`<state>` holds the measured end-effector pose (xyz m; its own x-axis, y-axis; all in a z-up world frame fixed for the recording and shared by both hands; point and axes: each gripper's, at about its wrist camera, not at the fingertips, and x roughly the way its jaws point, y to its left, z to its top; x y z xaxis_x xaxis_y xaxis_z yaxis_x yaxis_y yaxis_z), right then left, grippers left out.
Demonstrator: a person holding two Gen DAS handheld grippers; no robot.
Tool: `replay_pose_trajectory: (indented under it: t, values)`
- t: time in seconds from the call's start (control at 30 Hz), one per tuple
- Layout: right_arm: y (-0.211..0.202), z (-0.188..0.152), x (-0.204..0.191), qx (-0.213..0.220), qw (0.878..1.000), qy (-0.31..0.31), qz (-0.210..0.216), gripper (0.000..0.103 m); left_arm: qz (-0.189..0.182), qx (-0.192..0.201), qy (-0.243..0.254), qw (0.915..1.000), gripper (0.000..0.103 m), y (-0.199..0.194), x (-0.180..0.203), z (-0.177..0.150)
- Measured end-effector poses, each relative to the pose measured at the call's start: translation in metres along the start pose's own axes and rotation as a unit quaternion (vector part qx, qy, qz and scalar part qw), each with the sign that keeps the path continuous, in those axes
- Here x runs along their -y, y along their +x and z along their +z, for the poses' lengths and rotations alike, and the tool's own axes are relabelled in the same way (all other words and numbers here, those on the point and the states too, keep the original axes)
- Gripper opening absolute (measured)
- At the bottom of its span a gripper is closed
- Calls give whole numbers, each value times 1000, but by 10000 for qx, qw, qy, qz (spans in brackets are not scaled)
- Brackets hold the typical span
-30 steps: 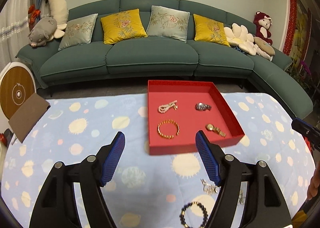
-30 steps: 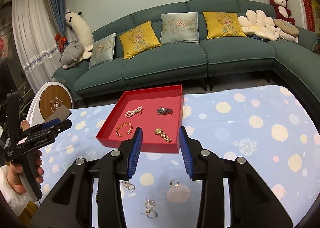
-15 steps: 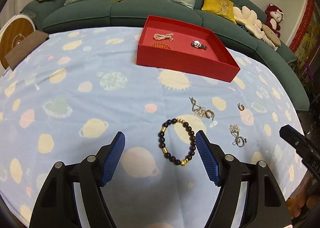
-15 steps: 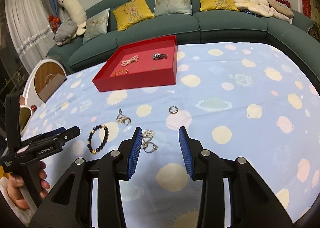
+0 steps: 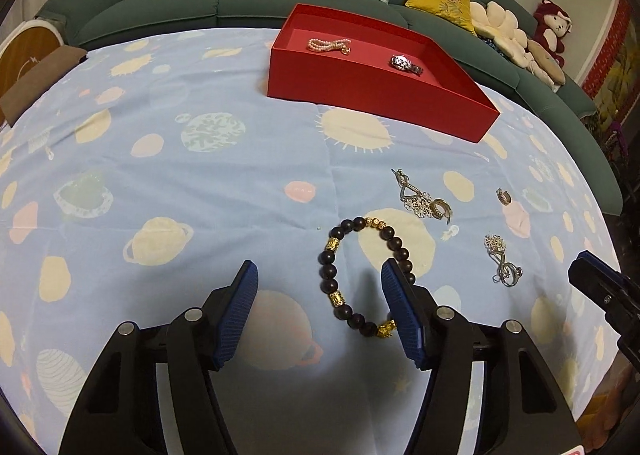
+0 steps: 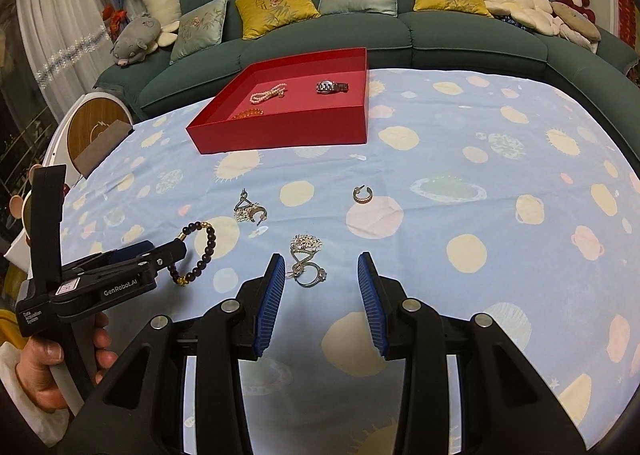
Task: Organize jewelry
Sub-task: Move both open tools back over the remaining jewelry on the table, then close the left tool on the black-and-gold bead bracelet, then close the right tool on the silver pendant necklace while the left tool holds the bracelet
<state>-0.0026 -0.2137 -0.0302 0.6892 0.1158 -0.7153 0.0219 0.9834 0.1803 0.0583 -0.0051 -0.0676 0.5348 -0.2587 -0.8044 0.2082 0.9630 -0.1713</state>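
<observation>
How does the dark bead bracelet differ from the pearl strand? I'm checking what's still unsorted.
The dark bead bracelet lies on the tablecloth between the left gripper's open fingers; the pearl strand already rests in the red tray. The bracelet is dark with gold beads and spread in a ring; the strand is pale and bunched.

Printed in white on the side of the left gripper (image 6: 160, 255), seen from the right wrist: "GenRobot.AI". Lower on the same black body, near the hand (image 6: 44, 371), in small white print: "Data Acquisition System". Beside it a small pale sticker (image 6: 67, 288), too small to read. No other legible text anywhere.
</observation>
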Motion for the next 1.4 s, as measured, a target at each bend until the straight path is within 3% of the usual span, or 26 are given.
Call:
replay_pose_trajectory:
  t: [0.27, 0.37, 0.43, 0.47, 0.67, 0.97, 1.4]
  values:
    - [2, 1, -2, -17, 10000, -15, 10, 37, 339, 164, 409, 9985, 47, 3, 11, -4]
    - [4, 0, -3, -47, 10000, -8, 7, 37, 385, 238, 499, 9977, 30, 3, 12, -5]
    - [5, -1, -3, -63, 10000, -8, 1, 37, 349, 248, 494, 9979, 10, 3, 11, -4]
    - [6, -1, -3, -70, 10000, -11, -5, 37, 281, 232, 469, 9982, 6, 3, 9, -3]
    - [14, -2, -2, -142, 9999, -15, -38, 37, 40, 192, 340, 9992, 5, -1, 7, -1]
    - [29, -3, -9, -285, 9995, -96, 25, 37, -364, 536, 193, 9977, 5, -41, 8, 13]
    - [46, -4, -25, -391, 9987, -324, 99, 33, -529, 576, 68, 9969, 5, -61, 2, 17]
